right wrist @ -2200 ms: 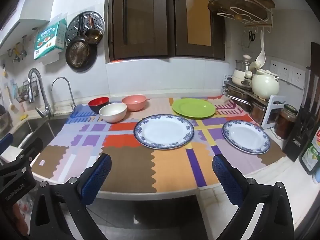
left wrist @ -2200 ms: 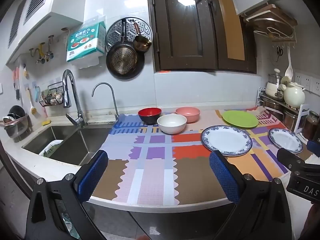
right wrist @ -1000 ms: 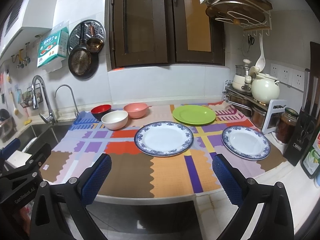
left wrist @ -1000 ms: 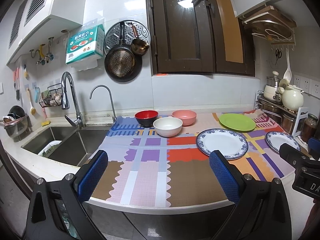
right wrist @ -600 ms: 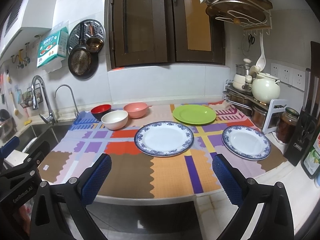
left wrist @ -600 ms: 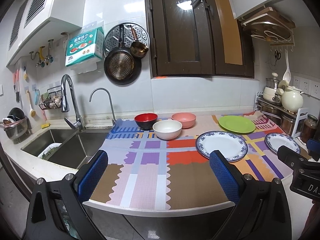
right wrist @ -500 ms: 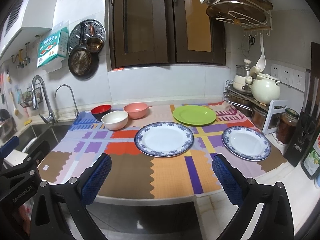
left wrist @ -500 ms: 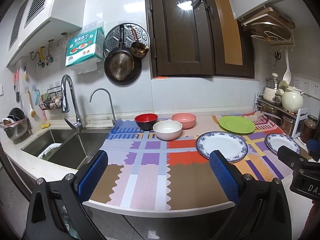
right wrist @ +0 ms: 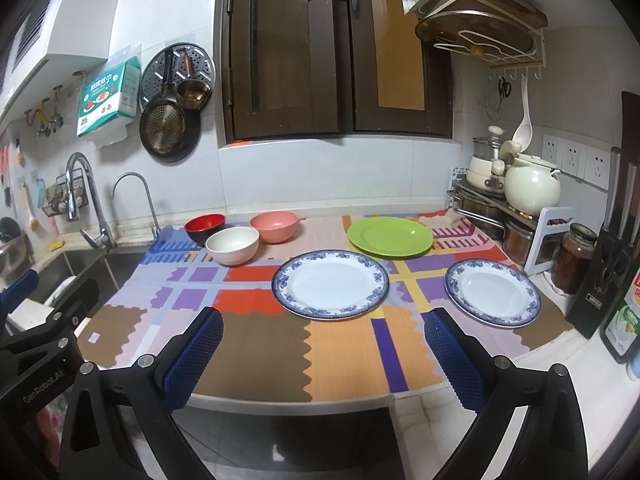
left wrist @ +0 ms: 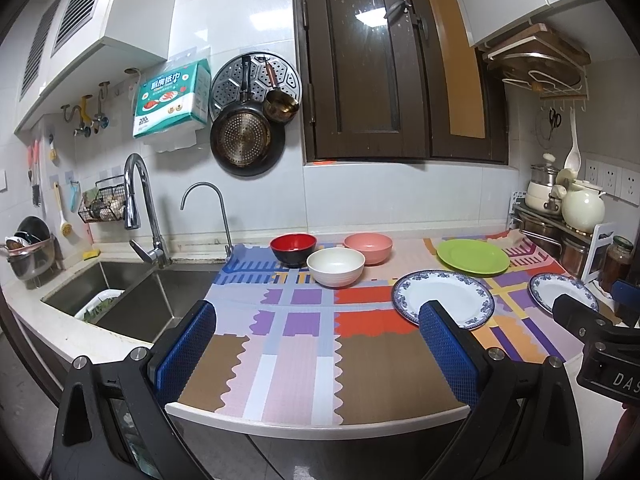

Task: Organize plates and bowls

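Hovering at the mat's (right wrist: 256, 344) six o'clock edge, left gripper (left wrist: 320, 344) and right gripper (right wrist: 324, 344) gape empty; bowls sit at eleven.

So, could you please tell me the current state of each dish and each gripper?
left gripper: open, holding nothing
right gripper: open, holding nothing
red bowl: upright, empty
white bowl: upright, empty
pink bowl: upright, empty
green plate: flat, empty, unstacked
large blue-rimmed plate: flat, empty
small blue-rimmed plate: flat, empty
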`<move>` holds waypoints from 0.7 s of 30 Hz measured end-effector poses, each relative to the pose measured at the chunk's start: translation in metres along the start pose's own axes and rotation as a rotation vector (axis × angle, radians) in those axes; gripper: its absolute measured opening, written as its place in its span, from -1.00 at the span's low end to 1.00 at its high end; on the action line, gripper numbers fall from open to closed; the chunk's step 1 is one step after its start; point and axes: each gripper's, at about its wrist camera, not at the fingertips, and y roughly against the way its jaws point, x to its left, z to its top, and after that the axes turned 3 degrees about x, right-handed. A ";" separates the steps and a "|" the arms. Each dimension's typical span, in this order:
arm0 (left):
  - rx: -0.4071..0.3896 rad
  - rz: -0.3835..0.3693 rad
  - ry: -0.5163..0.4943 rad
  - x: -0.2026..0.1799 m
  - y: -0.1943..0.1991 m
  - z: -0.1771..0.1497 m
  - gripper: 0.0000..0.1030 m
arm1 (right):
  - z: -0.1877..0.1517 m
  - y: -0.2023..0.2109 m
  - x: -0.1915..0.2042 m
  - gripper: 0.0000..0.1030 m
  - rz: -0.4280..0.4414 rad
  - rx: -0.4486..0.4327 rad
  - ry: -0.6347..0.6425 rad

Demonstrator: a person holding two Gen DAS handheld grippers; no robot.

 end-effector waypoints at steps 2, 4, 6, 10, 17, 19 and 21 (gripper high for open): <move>0.010 -0.013 0.000 0.001 0.000 0.001 1.00 | 0.000 0.000 0.001 0.99 -0.001 -0.002 0.000; 0.008 -0.018 0.002 0.002 0.001 0.002 1.00 | 0.001 0.001 0.001 0.99 -0.001 -0.004 0.001; 0.005 -0.018 -0.001 0.002 0.001 0.003 1.00 | 0.001 0.001 0.002 0.99 -0.004 -0.005 0.001; 0.005 -0.018 -0.002 0.002 0.001 0.003 1.00 | 0.002 0.001 0.002 0.99 0.000 -0.001 -0.004; 0.021 -0.014 -0.011 0.008 -0.003 0.005 1.00 | 0.004 -0.003 0.011 0.99 -0.004 0.007 -0.003; 0.022 -0.012 -0.014 0.012 -0.006 0.006 1.00 | 0.005 -0.005 0.014 0.99 -0.004 0.009 -0.004; 0.022 -0.012 -0.017 0.016 -0.009 0.007 1.00 | 0.005 -0.007 0.018 0.99 -0.004 0.013 -0.006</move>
